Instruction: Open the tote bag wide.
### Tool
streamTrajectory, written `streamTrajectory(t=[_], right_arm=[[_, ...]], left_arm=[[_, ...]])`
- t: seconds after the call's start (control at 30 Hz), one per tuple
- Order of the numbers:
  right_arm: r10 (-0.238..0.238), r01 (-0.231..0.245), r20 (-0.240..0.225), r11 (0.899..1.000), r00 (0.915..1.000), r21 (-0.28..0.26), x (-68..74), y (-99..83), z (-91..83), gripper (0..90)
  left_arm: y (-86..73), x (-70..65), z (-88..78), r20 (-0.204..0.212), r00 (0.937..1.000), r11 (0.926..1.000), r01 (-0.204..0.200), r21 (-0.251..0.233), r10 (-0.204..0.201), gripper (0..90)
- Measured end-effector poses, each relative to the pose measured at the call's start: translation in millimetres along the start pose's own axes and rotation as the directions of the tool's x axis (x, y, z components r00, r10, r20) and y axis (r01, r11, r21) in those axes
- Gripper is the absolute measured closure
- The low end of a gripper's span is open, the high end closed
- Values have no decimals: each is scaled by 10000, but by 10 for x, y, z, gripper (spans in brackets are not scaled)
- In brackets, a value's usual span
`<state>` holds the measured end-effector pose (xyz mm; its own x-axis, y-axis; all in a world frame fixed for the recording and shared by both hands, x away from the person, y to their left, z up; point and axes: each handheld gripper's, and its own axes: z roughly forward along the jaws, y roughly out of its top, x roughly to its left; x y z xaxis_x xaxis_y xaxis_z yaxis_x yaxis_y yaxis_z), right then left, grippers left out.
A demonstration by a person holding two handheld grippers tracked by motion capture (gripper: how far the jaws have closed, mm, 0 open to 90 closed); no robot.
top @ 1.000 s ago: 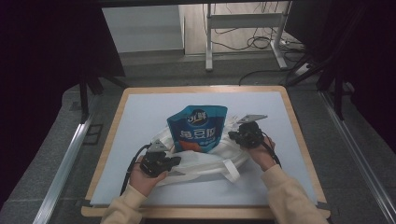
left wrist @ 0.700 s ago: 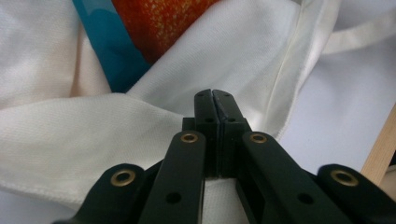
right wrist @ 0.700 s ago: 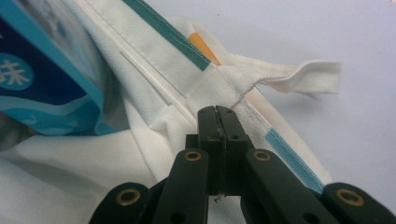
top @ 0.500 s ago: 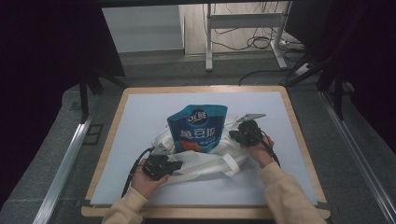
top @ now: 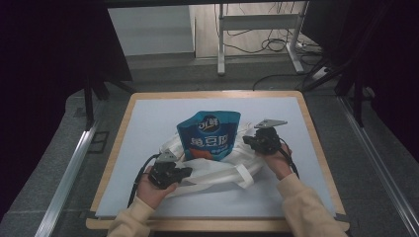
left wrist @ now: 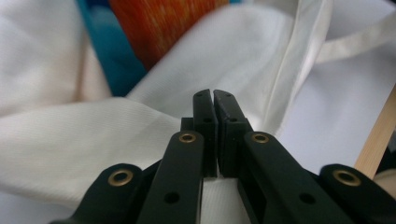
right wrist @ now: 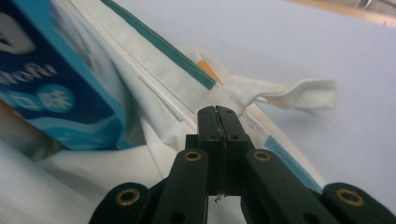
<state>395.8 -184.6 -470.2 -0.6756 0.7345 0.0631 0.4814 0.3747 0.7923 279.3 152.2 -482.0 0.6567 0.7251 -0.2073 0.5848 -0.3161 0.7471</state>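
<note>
Nothing moved, blue pouch (top: 210,135) half inside white bag (top: 217,170)

I count one blue snack pouch (top: 209,134), one white cloth bag (top: 217,170) around its lower part, and my two grippers, left (top: 184,172) and right (top: 245,140), at that bag's edges.

- Cloth bag (top: 217,170) lies on the mat (top: 148,123), near the table's front edge, about mid-width.
- Pouch (top: 210,134) sits partly in the bag's mouth, its top end pointing to the far side.
- Left gripper (top: 184,172) at the bag's front left edge.
- Right gripper (top: 247,139) at the bag's right rim, just beside the pouch.
- Bag handle (top: 243,174) lies before the pouch, between the hands.
</note>
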Motion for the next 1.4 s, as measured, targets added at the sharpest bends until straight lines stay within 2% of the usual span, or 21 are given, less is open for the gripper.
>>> streamTrajectory(t=[0.17,0.27,0.37,0.43,0.53,0.67,0.8,0.93,1.03,1.1,1.33,1.4], right_arm=[[25,-33,-127,9981,9999,-611,54,15,-203,889],[-85,59,-240,9942,9997,-1070,101,10,-371,889],[-218,164,-368,9898,9991,-1414,128,-20,-535,888],[-241,170,-432,9875,9988,-1565,129,-68,-629,882],[-243,167,-420,9849,9988,-1721,97,-188,-752,857],[-136,69,-380,9855,9992,-1696,6,-404,-897,782],[31,-38,-48,9869,10000,-1615,-114,-622,-1006,669],[323,-303,104,9872,9994,-1563,-212,-766,-1035,570],[393,-356,249,9903,9989,-1345,-247,-823,-990,534],[424,-383,299,9916,9987,-1239,-255,-835,-961,515],[480,-418,455,9907,9978,-1292,-260,-836,-958,461],[579,-505,544,9904,9968,-1283,-278,-845,-961,441]], left_arm=[[2,73,-229,-243,9995,9975,160,-689,-177,884],[-42,134,-373,-344,9986,9934,361,-1090,-401,885],[-79,199,-463,-446,9975,9902,482,-1310,-544,889],[-148,322,-567,-805,9932,9860,707,-1507,-835,892],[-226,439,-615,-894,9878,9802,1120,-1633,-1278,895],[-311,552,-602,-1083,9805,9772,1466,-1532,-1641,889],[-368,636,-547,-1390,9732,9766,1641,-1388,-1833,819],[-424,696,-485,-2121,9616,9805,1494,-1273,-1741,621],[-459,747,-462,-2267,9548,9780,1672,-1245,-1921,556],[-465,759,-458,-2298,9532,9773,1715,-1242,-1964,534],[-457,737,-433,-2252,9575,9809,1580,-1138,-1803,498],[-456,739,-415,-2295,9568,9817,1572,-1070,-1783,471]])
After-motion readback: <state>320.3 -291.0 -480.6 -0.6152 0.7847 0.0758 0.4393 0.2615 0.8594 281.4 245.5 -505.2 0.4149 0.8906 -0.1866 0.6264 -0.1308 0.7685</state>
